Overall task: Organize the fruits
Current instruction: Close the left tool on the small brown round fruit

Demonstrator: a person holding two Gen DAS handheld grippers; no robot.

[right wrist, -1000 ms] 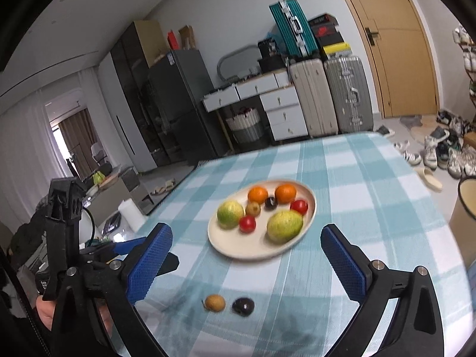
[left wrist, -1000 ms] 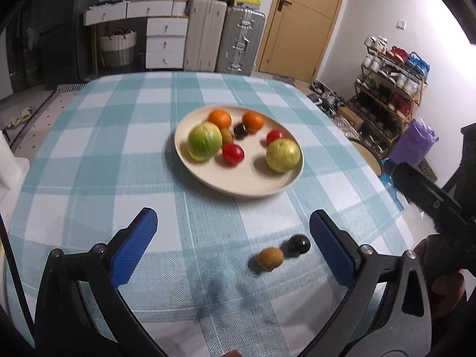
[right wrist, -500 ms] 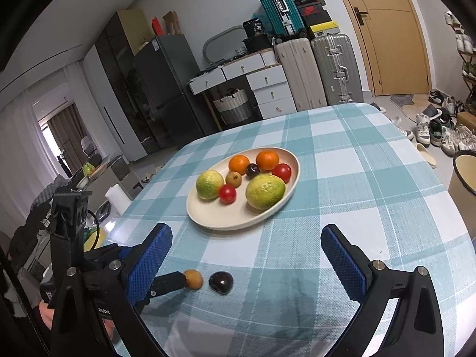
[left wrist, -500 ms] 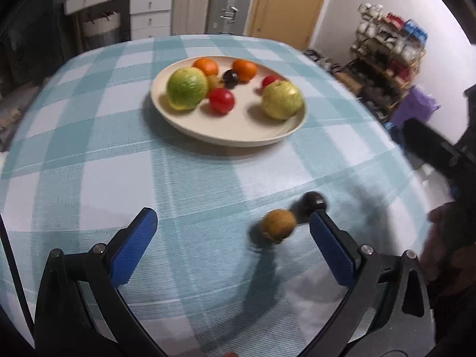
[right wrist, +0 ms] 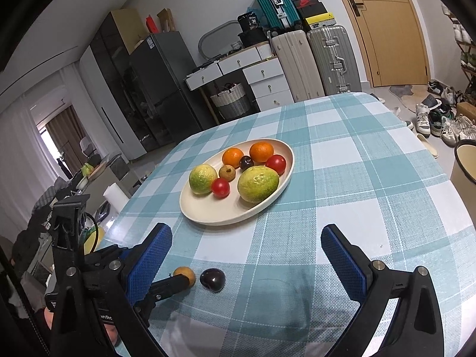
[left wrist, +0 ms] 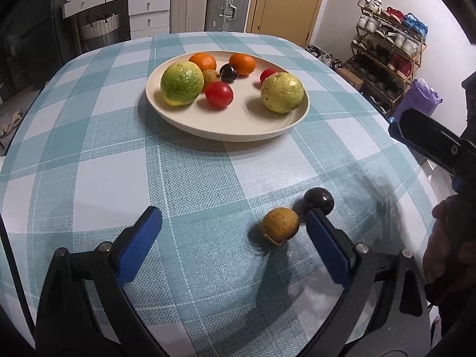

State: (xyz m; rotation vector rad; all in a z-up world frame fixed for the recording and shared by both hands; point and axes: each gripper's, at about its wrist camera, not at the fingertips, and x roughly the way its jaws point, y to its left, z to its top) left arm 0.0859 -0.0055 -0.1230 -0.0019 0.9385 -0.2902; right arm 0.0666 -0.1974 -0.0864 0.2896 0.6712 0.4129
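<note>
A small brown fruit [left wrist: 279, 224] and a dark plum [left wrist: 318, 200] lie on the checked tablecloth, short of the cream plate [left wrist: 226, 134]. The plate carries two green-yellow fruits, two oranges, two red tomatoes, a dark plum and a small brown fruit. My left gripper [left wrist: 233, 238] hangs low over the cloth with its jaws closing. The brown fruit lies between them, close to the right-hand pad and apart from the left-hand pad. My right gripper [right wrist: 247, 255] stands open with nothing in it, above the plum [right wrist: 212, 279] and brown fruit [right wrist: 185, 275].
The table's rounded edge runs near both grippers. Suitcases [right wrist: 312, 62], a drawer unit and a woven basket stand behind the table. A shoe rack [left wrist: 386, 50] is at the right. The person's hand [left wrist: 443, 253] holds the right gripper beside the left one.
Both grippers came down nearer the cloth and the two loose fruits. The left jaws narrowed a little, and the brown fruit now sits just inside the right-hand pad.
</note>
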